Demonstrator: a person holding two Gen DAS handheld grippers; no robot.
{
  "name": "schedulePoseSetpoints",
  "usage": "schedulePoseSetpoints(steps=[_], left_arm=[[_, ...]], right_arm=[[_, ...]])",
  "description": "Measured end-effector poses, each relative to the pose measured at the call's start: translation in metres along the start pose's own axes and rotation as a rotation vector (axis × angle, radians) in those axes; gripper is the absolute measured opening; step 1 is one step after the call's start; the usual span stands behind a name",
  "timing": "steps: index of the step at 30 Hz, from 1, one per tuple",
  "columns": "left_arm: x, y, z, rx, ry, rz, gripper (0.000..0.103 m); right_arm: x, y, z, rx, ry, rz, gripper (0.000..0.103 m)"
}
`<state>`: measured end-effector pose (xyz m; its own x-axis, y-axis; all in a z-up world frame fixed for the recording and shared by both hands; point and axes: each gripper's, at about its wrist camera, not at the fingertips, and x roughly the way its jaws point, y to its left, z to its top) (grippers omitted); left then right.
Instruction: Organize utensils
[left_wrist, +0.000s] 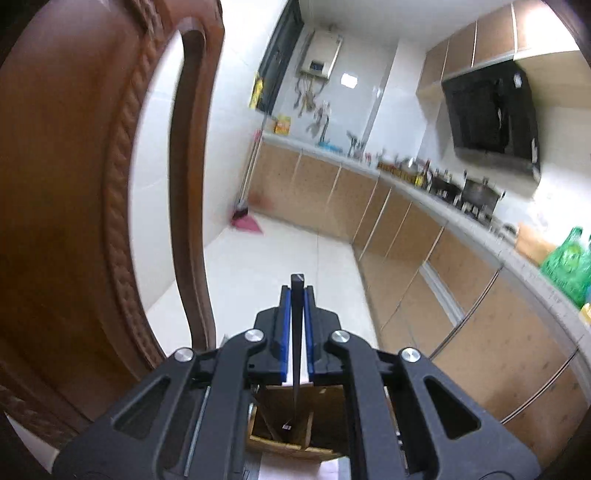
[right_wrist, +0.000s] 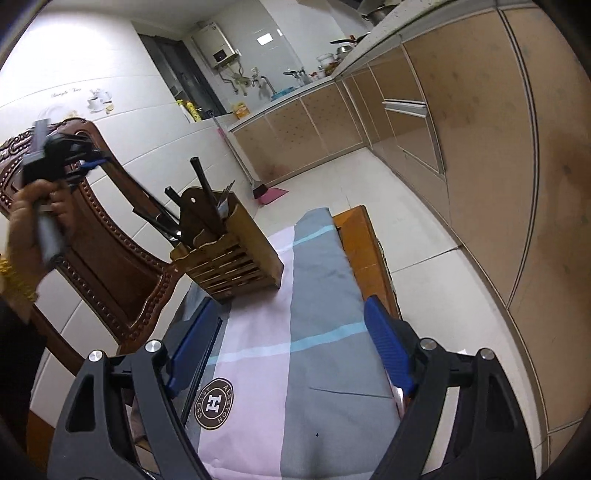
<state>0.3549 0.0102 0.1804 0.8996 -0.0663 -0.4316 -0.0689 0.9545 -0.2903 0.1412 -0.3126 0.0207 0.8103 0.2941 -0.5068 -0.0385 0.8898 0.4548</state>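
Right wrist view: my right gripper (right_wrist: 291, 354) hangs with jaws wide apart, nothing between them, over the pink and grey cloth (right_wrist: 295, 332) covering the table (right_wrist: 360, 236); beyond it on the cloth stands the slatted wooden utensil holder (right_wrist: 232, 258), several dark utensils leaning inside; behind it, the carved chair (right_wrist: 110, 251). Left wrist view: my left gripper (left_wrist: 296, 314) is clamped on a thin black utensil (left_wrist: 296, 332), its lower end reaching into the holder directly below; farther off, kitchen cabinets (left_wrist: 406, 236).
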Motion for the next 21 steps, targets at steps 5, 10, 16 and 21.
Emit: schedulePoseSetpoints(steps=[5,10,16,21], left_arm=[[0.005,0.006,-0.049,0.094,0.047,0.033,0.062],[-0.042,0.019,-0.141,0.317,0.092,0.077,0.080],[-0.013,0.043,-0.268,0.444,0.510,0.111,0.049],[-0.001,0.063,-0.299,0.402,0.543,0.170,0.041]], right_arm=[[0.008,0.005,0.001,-0.009,0.024,0.015,0.080],[0.010,0.013,0.000,-0.027,0.035,0.045,0.080],[0.012,0.023,-0.007,-0.052,0.063,0.054,0.080],[0.011,0.025,-0.012,-0.058,0.078,0.043,0.080]])
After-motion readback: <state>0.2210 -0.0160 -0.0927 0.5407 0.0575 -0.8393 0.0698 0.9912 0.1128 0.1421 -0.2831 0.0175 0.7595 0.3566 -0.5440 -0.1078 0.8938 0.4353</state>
